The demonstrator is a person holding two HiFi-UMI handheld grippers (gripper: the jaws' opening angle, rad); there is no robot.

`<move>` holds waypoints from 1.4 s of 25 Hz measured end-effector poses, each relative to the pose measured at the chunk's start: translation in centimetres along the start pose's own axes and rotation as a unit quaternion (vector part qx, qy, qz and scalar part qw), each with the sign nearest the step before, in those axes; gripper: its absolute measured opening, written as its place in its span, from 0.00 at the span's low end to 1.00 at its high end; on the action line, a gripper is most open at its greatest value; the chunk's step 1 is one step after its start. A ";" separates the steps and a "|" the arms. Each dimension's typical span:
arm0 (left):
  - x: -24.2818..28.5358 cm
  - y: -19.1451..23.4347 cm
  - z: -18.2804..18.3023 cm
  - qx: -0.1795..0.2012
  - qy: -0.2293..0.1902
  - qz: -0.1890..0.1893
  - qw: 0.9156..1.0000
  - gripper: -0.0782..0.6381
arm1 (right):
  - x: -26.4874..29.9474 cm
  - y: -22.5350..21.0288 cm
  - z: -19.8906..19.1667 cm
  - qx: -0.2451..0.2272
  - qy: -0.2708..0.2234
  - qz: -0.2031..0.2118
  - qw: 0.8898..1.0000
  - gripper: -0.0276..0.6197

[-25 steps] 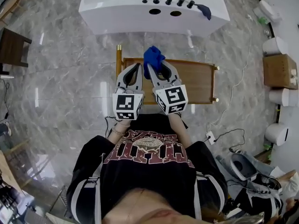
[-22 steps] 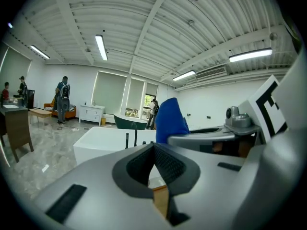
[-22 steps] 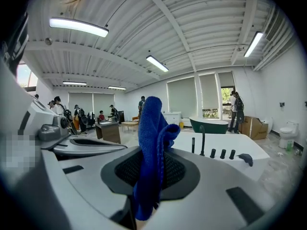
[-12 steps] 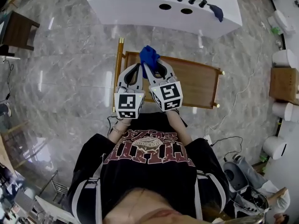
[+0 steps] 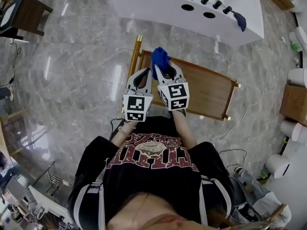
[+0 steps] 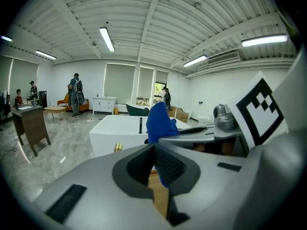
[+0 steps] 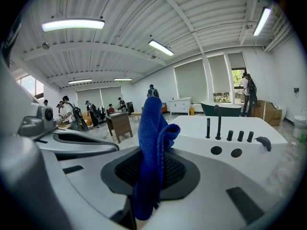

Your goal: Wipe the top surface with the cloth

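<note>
My right gripper (image 5: 160, 67) is shut on a blue cloth (image 5: 159, 56), which sticks up from its jaws over the left end of a low wooden table (image 5: 211, 87) with gold legs. In the right gripper view the cloth (image 7: 152, 143) stands upright, pinched between the ribbed pads (image 7: 175, 169). My left gripper (image 5: 144, 71) is right beside it on the left, shut with nothing in it. In the left gripper view its jaws meet at the tip (image 6: 154, 147), and the cloth (image 6: 160, 121) shows just behind them.
A white bathtub (image 5: 144, 1) with black fittings stands just beyond the table, and a second blue cloth (image 5: 240, 19) lies on its right rim. A dark side table (image 5: 29, 11) is at far left. Boxes and white fixtures (image 5: 295, 99) line the right. Cables (image 5: 240, 114) trail over the marble floor.
The head view has swung, so the table and bathtub now sit further right and tilted. Both grippers stay side by side over the table's left end, with the cloth still held.
</note>
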State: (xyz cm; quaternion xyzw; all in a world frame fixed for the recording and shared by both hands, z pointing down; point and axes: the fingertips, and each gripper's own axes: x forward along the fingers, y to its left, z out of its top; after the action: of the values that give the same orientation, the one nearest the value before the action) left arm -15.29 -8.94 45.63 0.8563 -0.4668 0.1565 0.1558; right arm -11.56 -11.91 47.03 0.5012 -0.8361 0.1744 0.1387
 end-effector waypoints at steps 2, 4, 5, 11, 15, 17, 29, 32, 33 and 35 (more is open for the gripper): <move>0.1 0.3 -0.8 -0.005 0.010 0.003 1.000 0.18 | 1.2 -0.1 -1.0 0.005 0.011 0.003 1.000 0.18; 0.1 0.6 -1.6 -0.008 0.019 0.008 1.000 0.18 | 2.3 -0.2 -1.9 0.007 0.024 0.009 1.000 0.18; 0.2 0.7 -1.9 -0.010 0.022 0.009 1.000 0.18 | 2.9 -0.3 -2.4 0.009 0.031 0.010 0.999 0.18; 0.9 1.9 -3.0 -0.013 0.032 0.017 0.999 0.18 | 6.3 -0.4 -4.7 0.015 0.067 0.019 0.997 0.18; 1.6 2.5 -3.5 -0.019 0.037 0.020 0.999 0.18 | 8.5 -0.5 -6.2 0.021 0.090 0.022 0.995 0.18; 1.9 2.7 -3.9 -0.021 0.043 0.019 0.999 0.18 | 9.5 -0.8 -7.3 0.025 0.105 0.022 0.994 0.18; 2.2 5.1 -6.7 -0.037 0.073 0.042 0.996 0.18 | 14.5 -1.8 -14.5 0.057 0.199 0.005 0.978 0.18; 2.1 6.1 -7.4 -0.049 0.081 0.053 0.994 0.18 | 15.4 -1.9 -15.3 0.058 0.213 -0.002 0.975 0.18; 2.1 6.3 -7.5 -0.052 0.083 0.055 0.994 0.18 | 15.6 -1.9 -15.6 0.059 0.217 -0.004 0.974 0.18; 2.1 6.6 -7.8 -0.056 0.086 0.058 0.993 0.18 | 16.1 -2.0 -16.0 0.059 0.224 -0.011 0.973 0.18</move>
State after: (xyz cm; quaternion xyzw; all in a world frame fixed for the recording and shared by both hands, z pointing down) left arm -20.79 -10.68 54.34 0.8010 -0.5088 0.2121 0.2334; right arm -16.30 -18.62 68.33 0.4658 -0.7664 0.3295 0.2951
